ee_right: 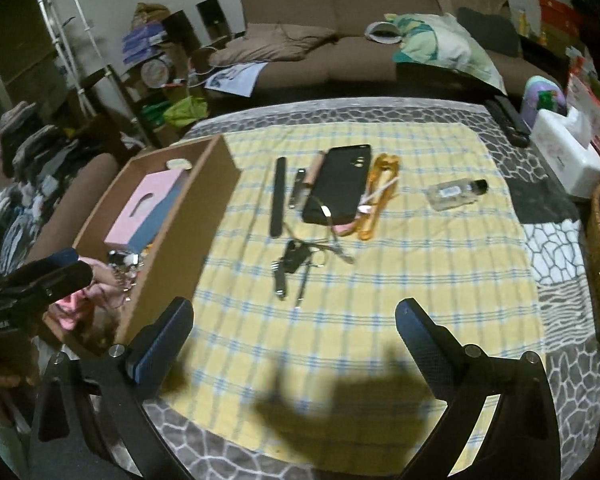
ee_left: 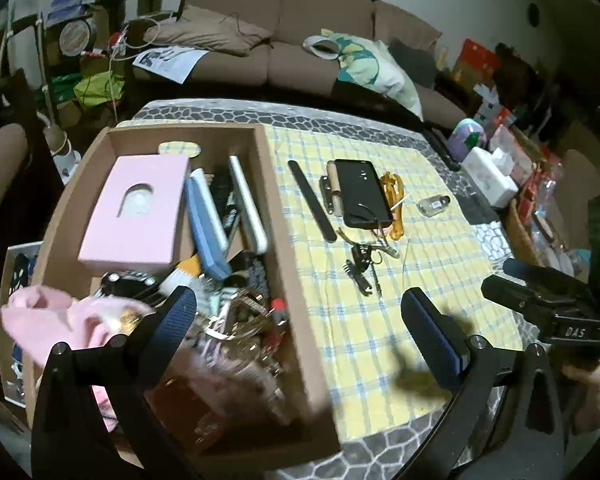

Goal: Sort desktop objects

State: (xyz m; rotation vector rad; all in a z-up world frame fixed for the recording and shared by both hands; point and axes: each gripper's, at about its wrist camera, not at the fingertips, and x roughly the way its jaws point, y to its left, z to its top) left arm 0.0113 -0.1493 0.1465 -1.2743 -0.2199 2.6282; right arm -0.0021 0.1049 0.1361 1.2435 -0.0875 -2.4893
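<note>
Both my left gripper (ee_left: 300,320) and right gripper (ee_right: 294,330) hang empty with jaws wide apart, so I judge I'm between picks: next I must reach the phone (ee_right: 336,184) mid-cloth for the cardboard box (ee_left: 284,216) at the table's left edge.

Open right gripper (ee_right: 294,320) above yellow checked cloth (ee_right: 380,280).

Surface (ee_right: 556,380) under grey pebble-print cover, yellow checked cloth (ee_right: 380,300) across its middle, cardboard box (ee_right: 188,216) at left edge, white tissue box (ee_right: 568,156) near far right corner.
</note>
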